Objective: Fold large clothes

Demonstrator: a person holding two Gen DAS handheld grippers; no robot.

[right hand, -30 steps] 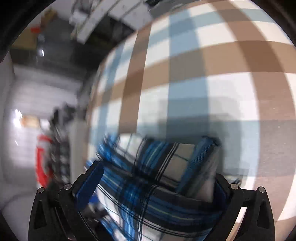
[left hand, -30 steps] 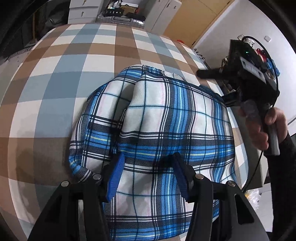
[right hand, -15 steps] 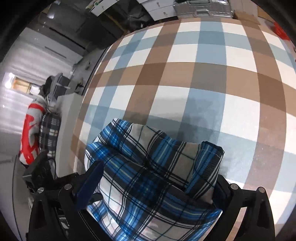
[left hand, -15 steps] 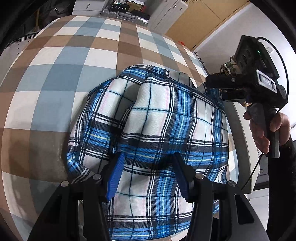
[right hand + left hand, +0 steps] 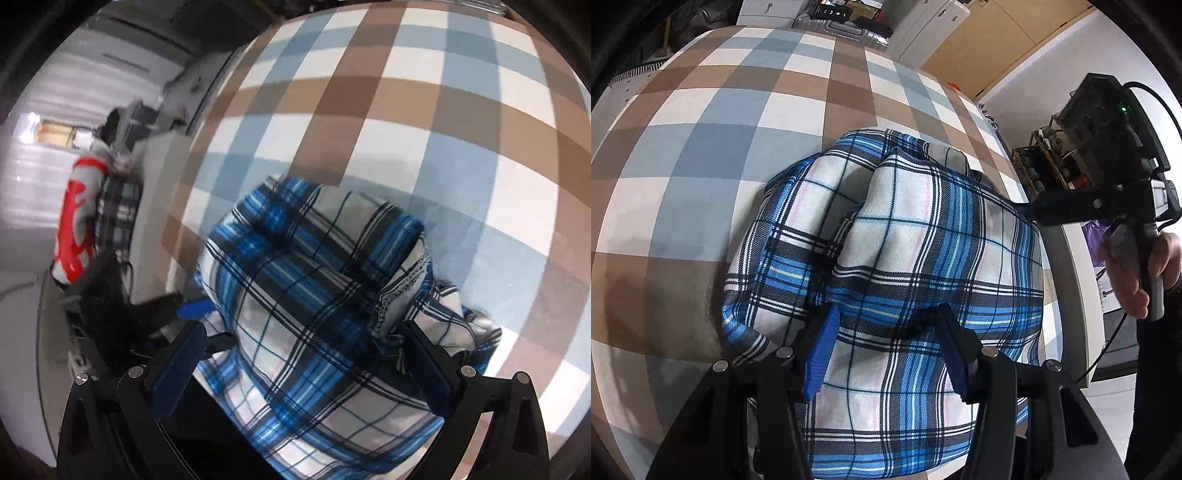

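The blue plaid garment (image 5: 905,266) is lying in a folded bundle on the checked bedspread (image 5: 701,147), bulging up between the fingers of the left gripper (image 5: 886,339), which is clamping a thick fold of it. The right gripper (image 5: 306,365) is holding the bundle's other side, its jaws wide apart around the bulky cloth, with a stitched hem bunching against its right finger; whether the pads are pressing is hard to tell. In the left wrist view a hand (image 5: 1134,269) is gripping that gripper's handle beyond the bed's right edge. The fabric is showing white, blue and black checks, creased into two rounded folds. The bundle is sitting close to the bed's near corner, while the bedspread is stretching away bare toward the cabinets (image 5: 923,22).
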